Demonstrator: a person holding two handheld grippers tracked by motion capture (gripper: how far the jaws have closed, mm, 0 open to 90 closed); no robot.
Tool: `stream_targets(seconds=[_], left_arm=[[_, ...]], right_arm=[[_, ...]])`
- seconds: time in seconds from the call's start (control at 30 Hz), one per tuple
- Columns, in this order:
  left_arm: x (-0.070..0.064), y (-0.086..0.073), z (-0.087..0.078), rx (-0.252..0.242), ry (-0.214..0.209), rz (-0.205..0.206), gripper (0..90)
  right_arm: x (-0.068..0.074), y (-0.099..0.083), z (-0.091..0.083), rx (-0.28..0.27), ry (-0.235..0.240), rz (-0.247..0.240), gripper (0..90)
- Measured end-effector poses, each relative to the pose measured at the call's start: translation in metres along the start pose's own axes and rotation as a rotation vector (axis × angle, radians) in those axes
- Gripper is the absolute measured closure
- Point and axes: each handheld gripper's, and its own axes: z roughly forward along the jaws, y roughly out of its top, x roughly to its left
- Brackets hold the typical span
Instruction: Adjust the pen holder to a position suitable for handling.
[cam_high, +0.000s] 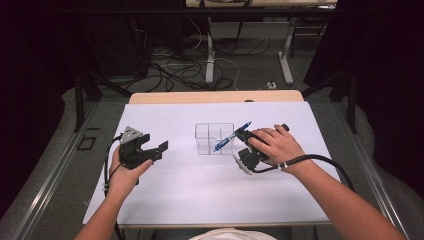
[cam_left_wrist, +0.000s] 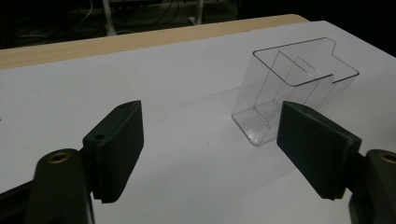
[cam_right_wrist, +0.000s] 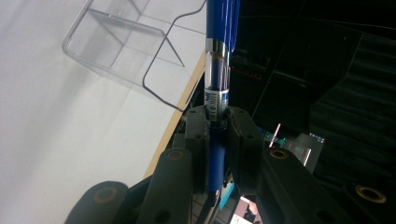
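Two jaws of the right gripper (cam_right_wrist: 217, 135) clamp a blue pen (cam_right_wrist: 218, 70) with a clear midsection and chrome band, tilted over the clear divided holder (cam_high: 215, 138) mid-bench (cam_high: 200, 190). Farther left, the left gripper (cam_high: 157, 150) gapes wide, holding nothing.

This was a lab or test room fitted out for recording, not a home. The tabletop (cam_high: 215, 200) was covered with a plain white sheet, its pale wooden edge (cam_high: 215, 96) showing at the far side. Beyond that edge, loose black and white cables (cam_high: 175, 70) lay tangled on a grey carpeted floor (cam_high: 250, 70), between the white metal legs (cam_high: 210, 60) of another desk. Dark curtains (cam_high: 390, 75) hung on both sides of the tabletop, and black frame struts (cam_high: 79, 100) stood beside it at left and right
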Motion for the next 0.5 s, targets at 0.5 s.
stream_targets(seconds=[0.5], left_arm=[[-0.025, 0.030, 0.018, 0.064, -0.061, 0.078, 28.1]], right_arm=[[0.005, -0.002, 0.003, 0.074, 0.006, -0.027, 79.7]])
